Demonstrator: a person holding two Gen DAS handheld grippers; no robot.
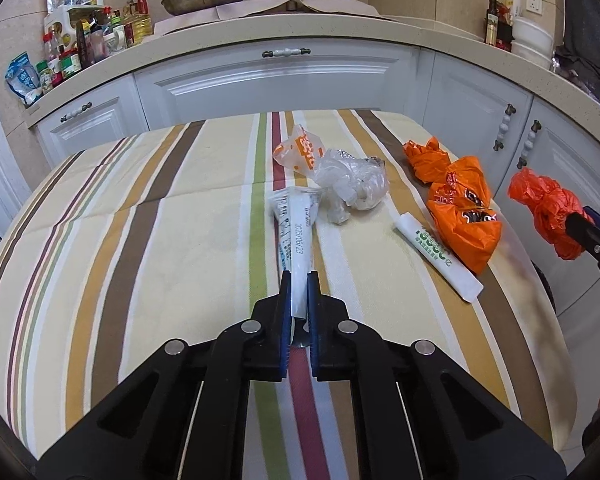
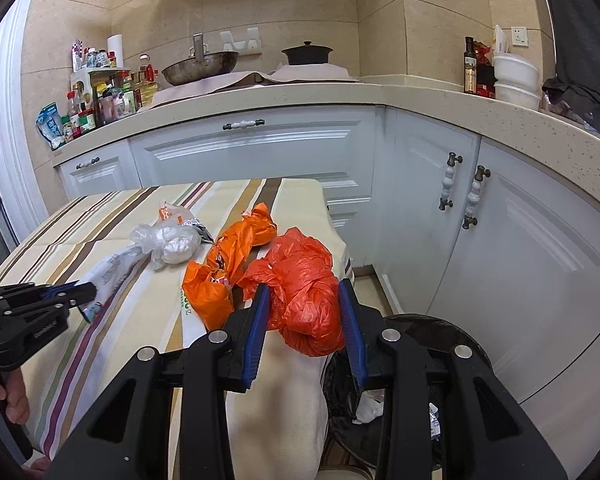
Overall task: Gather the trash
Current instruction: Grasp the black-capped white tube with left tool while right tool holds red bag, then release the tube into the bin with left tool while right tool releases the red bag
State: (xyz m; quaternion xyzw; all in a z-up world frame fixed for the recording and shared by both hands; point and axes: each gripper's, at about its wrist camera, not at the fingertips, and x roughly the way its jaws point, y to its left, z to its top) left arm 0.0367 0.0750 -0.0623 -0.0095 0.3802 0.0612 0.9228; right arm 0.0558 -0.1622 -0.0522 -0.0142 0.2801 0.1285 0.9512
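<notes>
over the striped table (image 1: 180, 208), the left gripper (image 1: 299, 280) pinches a white wrapper (image 1: 296, 220) between narrow fingers. the right gripper (image 2: 305, 292) grips a red plastic bag (image 2: 304, 292) at the table edge, above the dark bin (image 2: 432, 332); orange bags (image 1: 460, 208) lie near.

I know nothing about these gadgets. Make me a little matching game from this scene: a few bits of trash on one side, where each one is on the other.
Things:
1. red bag
2. white tube
3. clear bag
4. bin

Places:
A. lying loose on the table
B. on the floor beside the table
C. between the left fingers
D. between the right fingers

Pairs: 1-D, 2-C, 3-A, 4-B
</notes>
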